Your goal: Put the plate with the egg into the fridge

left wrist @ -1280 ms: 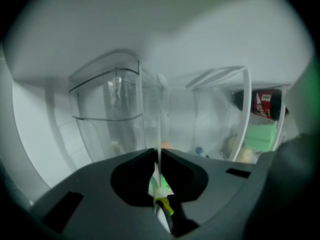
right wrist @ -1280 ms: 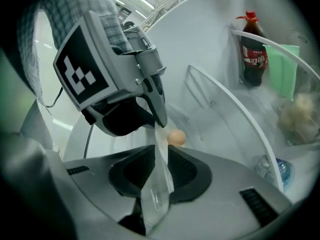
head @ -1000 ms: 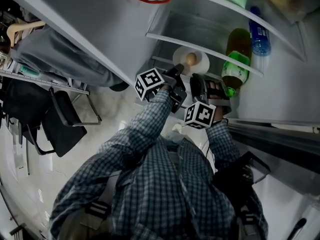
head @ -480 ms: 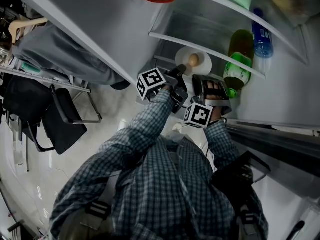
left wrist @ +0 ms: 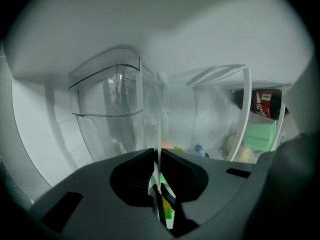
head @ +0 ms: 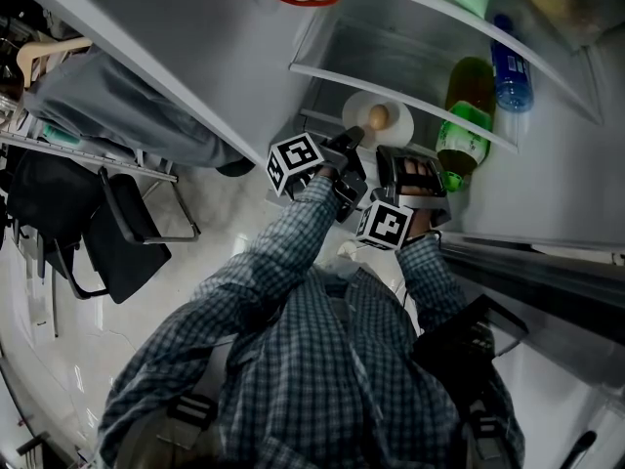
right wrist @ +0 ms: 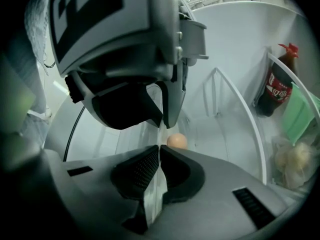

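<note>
Against a second ago the plate (head: 398, 125) sits slightly deeper in the fridge (head: 410, 37), and it has hardly shifted over the last half second. Around the plate, the fridge is smooth white plastic. A thin white-rimmed shelf (head: 391, 78) runs just above the plate, a clear, curved-front drawer (left wrist: 107, 114) stands beyond it, and a green bottle (head: 459, 125) stands upright just beside it in the door rack. The plate itself is a flat, round, glossy white disc, seen edge-on as a thin pale line in both gripper views. The left gripper (left wrist: 159, 154) is clamped on the plate's near rim, and the right gripper (right wrist: 159, 151), with ribbed dark pads, pinches the same rim just alongside. A small, matte tan egg (head: 377, 117) lies loose near the plate's middle. By my reading the carry is nearly done: the plate is inside the compartment, though whether it rests on a surface cannot be told. Setting it down, letting go and withdrawing are left.
</note>
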{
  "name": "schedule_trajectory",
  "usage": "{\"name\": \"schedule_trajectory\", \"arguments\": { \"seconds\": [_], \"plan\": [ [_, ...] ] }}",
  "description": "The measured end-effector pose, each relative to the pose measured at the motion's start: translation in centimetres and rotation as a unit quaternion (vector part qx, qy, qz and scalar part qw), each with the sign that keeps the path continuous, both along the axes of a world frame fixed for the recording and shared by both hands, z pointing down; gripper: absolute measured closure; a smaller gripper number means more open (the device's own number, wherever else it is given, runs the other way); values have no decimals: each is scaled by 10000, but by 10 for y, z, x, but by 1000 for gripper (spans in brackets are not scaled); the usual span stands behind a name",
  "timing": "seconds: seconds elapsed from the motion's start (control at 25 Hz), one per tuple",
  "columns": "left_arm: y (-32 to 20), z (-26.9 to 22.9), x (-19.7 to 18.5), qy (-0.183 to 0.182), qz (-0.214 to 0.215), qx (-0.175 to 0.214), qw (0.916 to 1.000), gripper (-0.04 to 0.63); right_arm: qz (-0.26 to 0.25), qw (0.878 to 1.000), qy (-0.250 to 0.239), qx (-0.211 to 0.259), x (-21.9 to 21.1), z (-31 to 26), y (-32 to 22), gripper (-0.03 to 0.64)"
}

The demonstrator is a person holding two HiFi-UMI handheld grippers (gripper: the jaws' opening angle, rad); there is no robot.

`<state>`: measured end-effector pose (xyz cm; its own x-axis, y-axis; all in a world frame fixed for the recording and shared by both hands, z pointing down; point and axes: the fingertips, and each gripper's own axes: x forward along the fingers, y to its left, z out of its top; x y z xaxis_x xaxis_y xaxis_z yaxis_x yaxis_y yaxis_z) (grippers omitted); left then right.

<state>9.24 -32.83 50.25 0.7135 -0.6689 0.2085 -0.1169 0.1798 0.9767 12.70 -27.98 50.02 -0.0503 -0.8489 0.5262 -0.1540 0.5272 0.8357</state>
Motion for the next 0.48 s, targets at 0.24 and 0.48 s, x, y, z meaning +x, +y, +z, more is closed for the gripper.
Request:
{"name": "schedule_trajectory", "arguments": {
  "seconds": [0.24, 0.48],
  "plan": [
    [5, -4, 9, 22, 344, 207, 9992, 574, 148, 9998, -103, 56, 4, -2, -3, 595],
    [11, -6, 10, 27, 476, 247, 9986, 573, 159, 9998, -109, 10, 5, 2, -5, 595]
  ]
}}
